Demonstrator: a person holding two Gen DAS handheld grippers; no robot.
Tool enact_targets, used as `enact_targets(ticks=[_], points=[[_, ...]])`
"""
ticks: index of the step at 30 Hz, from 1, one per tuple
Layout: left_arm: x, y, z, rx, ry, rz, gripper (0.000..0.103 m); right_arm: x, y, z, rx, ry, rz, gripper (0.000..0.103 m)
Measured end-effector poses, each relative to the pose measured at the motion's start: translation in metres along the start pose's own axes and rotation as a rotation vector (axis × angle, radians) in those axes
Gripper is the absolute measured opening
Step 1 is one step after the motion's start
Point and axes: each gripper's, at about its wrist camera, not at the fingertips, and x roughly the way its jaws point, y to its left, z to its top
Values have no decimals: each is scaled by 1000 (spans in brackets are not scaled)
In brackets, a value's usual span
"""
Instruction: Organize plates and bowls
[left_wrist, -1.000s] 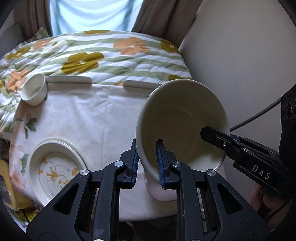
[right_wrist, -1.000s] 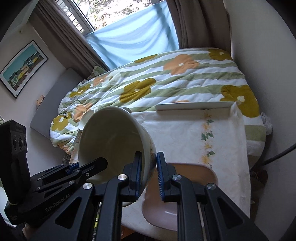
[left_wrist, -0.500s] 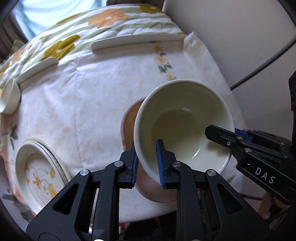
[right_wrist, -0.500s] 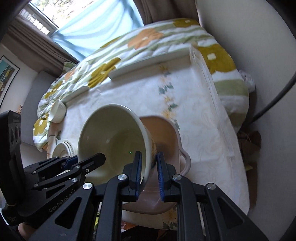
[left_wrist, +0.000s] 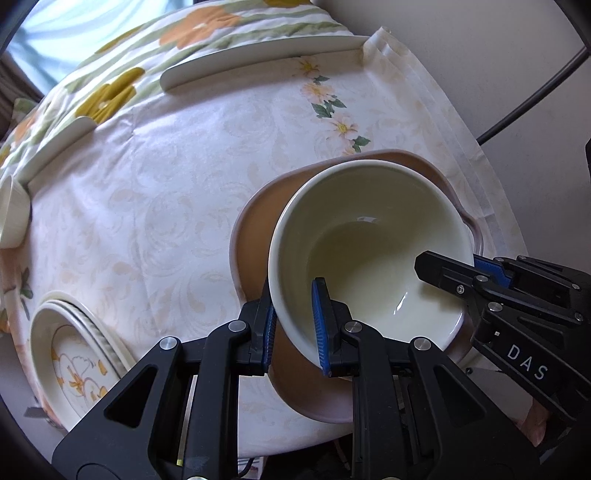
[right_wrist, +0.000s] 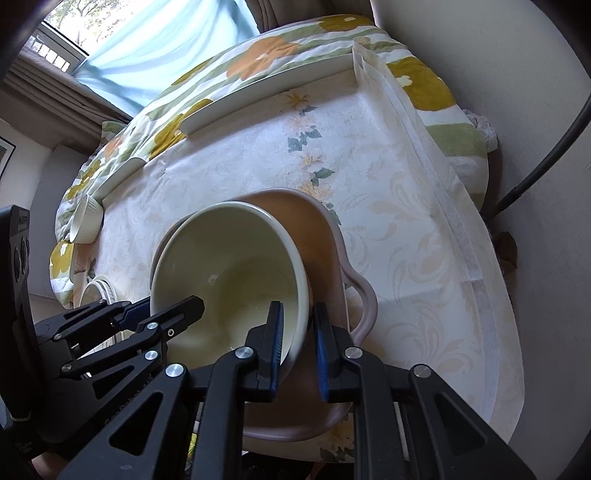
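Left wrist view: left gripper (left_wrist: 293, 317) pinched the near rim of the cream bowl (left_wrist: 369, 251), one finger inside, one outside.
Right gripper (right_wrist: 298, 343): pinched the opposite rim the same way; in the left view it entered from 4 o'clock.
Why two grips: likely to keep the bowl level while nesting it.
Bowl location: inside the pink handled dish (right_wrist: 325, 229), at 5 o'clock on the table (left_wrist: 166, 184); whether fully seated, I could not tell.
Bowl look: glossy, pale cream, deep, empty, plain.
Elsewhere: patterned plates (left_wrist: 70, 354) stacked at 8 o'clock; small white cup (left_wrist: 13, 214) at 9 o'clock.
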Motion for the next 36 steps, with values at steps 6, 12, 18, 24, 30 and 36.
enact_targets(ticks=[6, 12, 18, 24, 30, 36], points=[[1, -6, 0, 36, -10, 27, 16, 5, -2, -6, 28, 9, -17, 15], [4, -10, -2, 66, -13, 57, 16, 4, 1, -8, 12, 2, -45, 15], [4, -10, -3, 57, -11, 48, 16, 3, 0, -11, 11, 12, -54, 15], [-8, -14, -5, 55, -43, 65, 16, -7, 3, -14, -14, 9, -76, 15], [-42, -12, -5, 26, -111, 74, 16, -43, 3, -13, -31, -63, -69, 15], [-107, 17, -13, -92, -245, 75, 16, -88, 20, -2, -131, -159, -6, 15]])
